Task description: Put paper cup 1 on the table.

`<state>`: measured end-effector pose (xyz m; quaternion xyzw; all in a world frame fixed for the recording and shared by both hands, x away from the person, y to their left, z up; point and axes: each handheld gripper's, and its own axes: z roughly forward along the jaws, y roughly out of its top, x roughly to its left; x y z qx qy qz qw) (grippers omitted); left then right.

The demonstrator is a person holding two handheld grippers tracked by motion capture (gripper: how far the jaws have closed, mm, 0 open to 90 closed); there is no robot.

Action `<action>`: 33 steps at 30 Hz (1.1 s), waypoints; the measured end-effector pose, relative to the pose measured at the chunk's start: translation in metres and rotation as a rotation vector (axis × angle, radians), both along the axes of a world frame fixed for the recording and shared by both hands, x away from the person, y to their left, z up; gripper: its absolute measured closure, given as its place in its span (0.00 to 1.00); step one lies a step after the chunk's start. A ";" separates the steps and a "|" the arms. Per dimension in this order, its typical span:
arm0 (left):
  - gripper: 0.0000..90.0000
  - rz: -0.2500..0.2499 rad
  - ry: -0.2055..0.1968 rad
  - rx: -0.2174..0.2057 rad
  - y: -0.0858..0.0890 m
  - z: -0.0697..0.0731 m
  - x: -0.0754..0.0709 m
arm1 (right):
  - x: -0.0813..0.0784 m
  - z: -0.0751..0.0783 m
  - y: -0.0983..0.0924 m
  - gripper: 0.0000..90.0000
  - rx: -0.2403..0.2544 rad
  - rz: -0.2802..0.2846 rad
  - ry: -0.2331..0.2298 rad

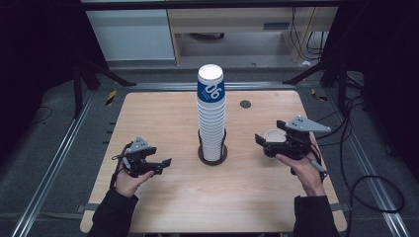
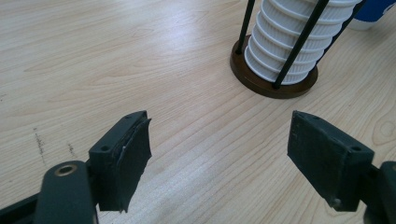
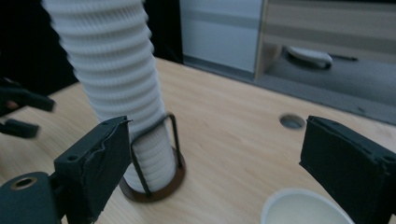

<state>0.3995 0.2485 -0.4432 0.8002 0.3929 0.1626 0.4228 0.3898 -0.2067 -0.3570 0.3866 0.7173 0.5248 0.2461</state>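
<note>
Wooden table point(image 1: 163, 192) under cup stack point(image 1: 211, 116)

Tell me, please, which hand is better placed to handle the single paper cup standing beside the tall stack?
The right. The right tool hangs over the single cup, jaws open to either side of it, while the left tool sits open and empty across the cup stack, over bare table.

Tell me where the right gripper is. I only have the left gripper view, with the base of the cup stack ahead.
Observer: The right gripper is to the right of the cup stack, jaws open.
Operator: Is it holding anything?
Observer: No. A single white cup sits mouth-up below and between its jaws, and the pads are not pressing on it.
Operator: What does the top of the stack look like?
Observer: The top cup has a blue band with white digits.
</note>
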 end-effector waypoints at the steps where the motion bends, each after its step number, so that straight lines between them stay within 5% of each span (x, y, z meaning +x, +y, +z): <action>1: 0.23 0.000 0.000 0.000 0.000 0.000 0.000 | 0.000 0.000 0.000 0.10 0.000 0.000 0.000; 10: 0.23 -0.008 0.007 0.009 -0.002 -0.002 0.001 | 0.005 0.044 0.038 0.08 0.103 0.114 -0.105; 20: 0.23 -0.012 0.006 0.006 -0.002 -0.001 0.001 | 0.013 0.081 0.087 0.07 0.120 0.220 -0.182; 33: 0.23 -0.013 0.009 0.003 -0.001 -0.002 0.001 | 0.052 0.087 0.128 0.08 0.109 0.209 -0.158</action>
